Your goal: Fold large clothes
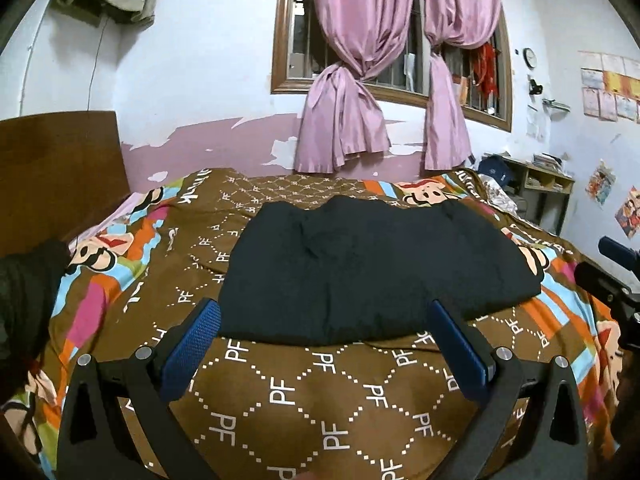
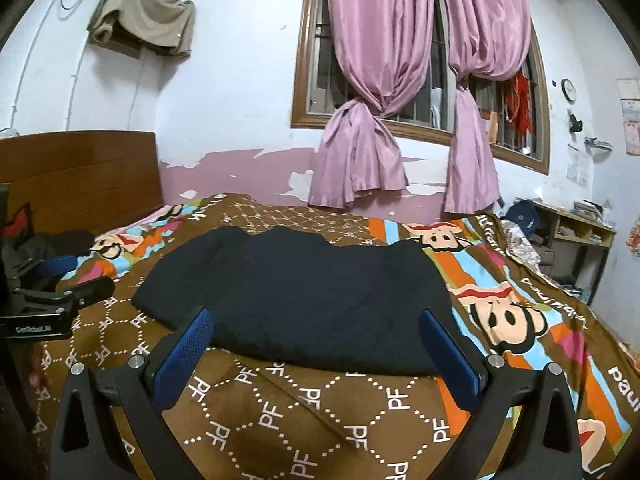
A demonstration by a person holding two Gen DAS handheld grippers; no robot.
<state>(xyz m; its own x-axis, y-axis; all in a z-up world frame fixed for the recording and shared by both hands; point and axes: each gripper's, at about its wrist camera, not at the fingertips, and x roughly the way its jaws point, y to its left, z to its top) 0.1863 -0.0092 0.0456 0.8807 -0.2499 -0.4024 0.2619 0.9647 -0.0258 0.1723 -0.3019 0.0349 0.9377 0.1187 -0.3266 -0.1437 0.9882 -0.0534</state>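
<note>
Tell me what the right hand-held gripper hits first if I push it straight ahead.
Most likely the near edge of the folded black garment. The right hand-held gripper, jaws wide open, points right at it over the patterned bedspread. The height above the bed is unclear.

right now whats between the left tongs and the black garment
Nothing but bare brown bedspread lies between the open left tongs and the folded black garment, shown in the left wrist view.

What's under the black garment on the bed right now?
The black garment lies folded on the patterned bedspread. Bedspread shows around it; whatever lies beneath its folds is covered.
</note>
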